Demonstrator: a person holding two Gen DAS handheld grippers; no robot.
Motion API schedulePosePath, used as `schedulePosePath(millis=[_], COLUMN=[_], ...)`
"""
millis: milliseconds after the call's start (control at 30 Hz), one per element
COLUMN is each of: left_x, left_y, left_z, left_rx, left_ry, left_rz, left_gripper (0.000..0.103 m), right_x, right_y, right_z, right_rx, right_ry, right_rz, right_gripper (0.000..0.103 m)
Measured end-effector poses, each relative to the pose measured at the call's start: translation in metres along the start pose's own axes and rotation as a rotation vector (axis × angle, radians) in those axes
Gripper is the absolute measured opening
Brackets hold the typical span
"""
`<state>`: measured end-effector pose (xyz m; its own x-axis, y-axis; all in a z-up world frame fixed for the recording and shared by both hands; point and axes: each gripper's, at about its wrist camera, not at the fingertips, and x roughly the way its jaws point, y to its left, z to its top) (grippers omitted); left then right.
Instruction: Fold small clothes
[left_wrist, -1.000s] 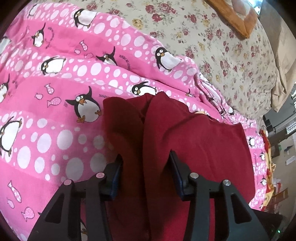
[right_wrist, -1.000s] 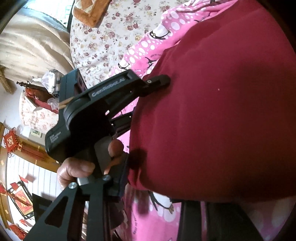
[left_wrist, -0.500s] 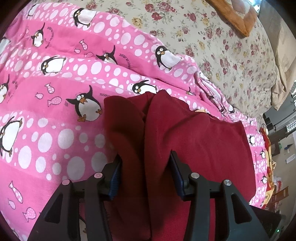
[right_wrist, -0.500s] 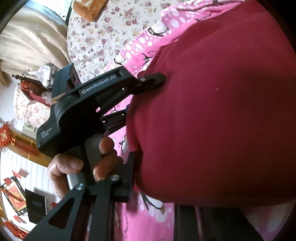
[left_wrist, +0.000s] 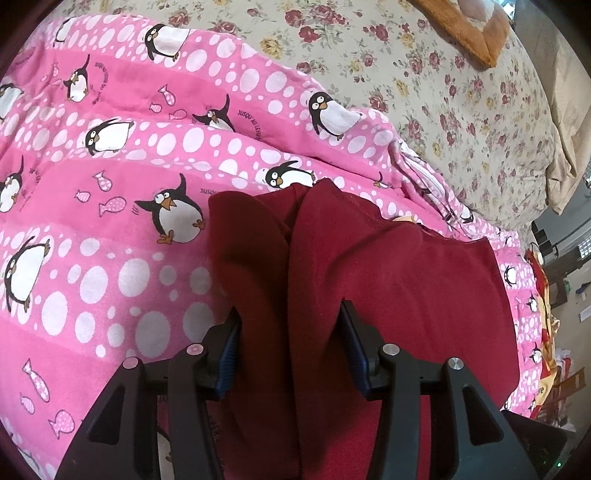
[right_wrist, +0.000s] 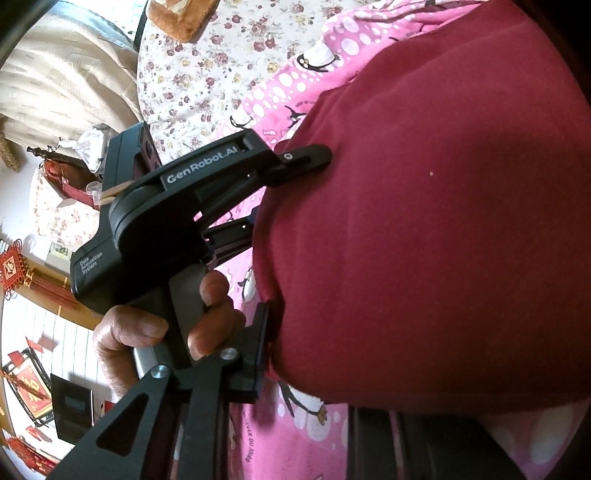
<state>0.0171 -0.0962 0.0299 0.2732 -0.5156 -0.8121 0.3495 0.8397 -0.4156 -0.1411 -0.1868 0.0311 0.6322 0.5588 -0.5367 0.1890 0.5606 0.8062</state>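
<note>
pink fleece printed with penguins, fish and white dots, the blanket (left_wrist: 110, 229) covers most of the bed, and past its far edge lies a cream sheet (left_wrist: 424, 74) with a red rose pattern, where an orange-brown cushion (left_wrist: 465, 33) sits in the far corner. on the blanket lies the dark red garment (left_wrist: 399, 280), a small fleece piece with 2 rounded flaps standing side by side at its far end and a flatter body spreading off to the right. the left gripper (left_wrist: 290, 339) has its 2 fingers (left_wrist: 229, 343) set apart with a thick fold of the red cloth rising between them, the blue pads touching the cloth on both sides (how hard they press cannot be told). in the right wrist view the same garment (right_wrist: 443, 221) fills the right half of the picture, bulging close to the lens, with the blanket (right_wrist: 280, 88) showing beyond and below it. the right gripper (right_wrist: 306, 376) shows only 1 finger (right_wrist: 255, 362) clearly, lying against the lower left edge of the cloth; the other is hidden at the bottom, so whether it is spread or pinching cannot be told. the person's left hand (right_wrist: 147, 332) is wrapped around the black handle of the left gripper, marked genrobot.ai.
</note>
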Motion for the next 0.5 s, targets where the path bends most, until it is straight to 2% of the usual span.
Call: schedulePosePath(millis=[500], left_x=[0.0018], left_y=[-0.0004], left_z=[-0.0009], left_rx=[0.008], left_ry=[-0.001], left_rz=[0.006], left_gripper=[0.03], right_x=[0.0019], right_y=[0.0018], right_z=[0.0014], right_rx=[-0.022], right_ry=[0.005], right_rz=[-0.009], right_gripper=[0.024])
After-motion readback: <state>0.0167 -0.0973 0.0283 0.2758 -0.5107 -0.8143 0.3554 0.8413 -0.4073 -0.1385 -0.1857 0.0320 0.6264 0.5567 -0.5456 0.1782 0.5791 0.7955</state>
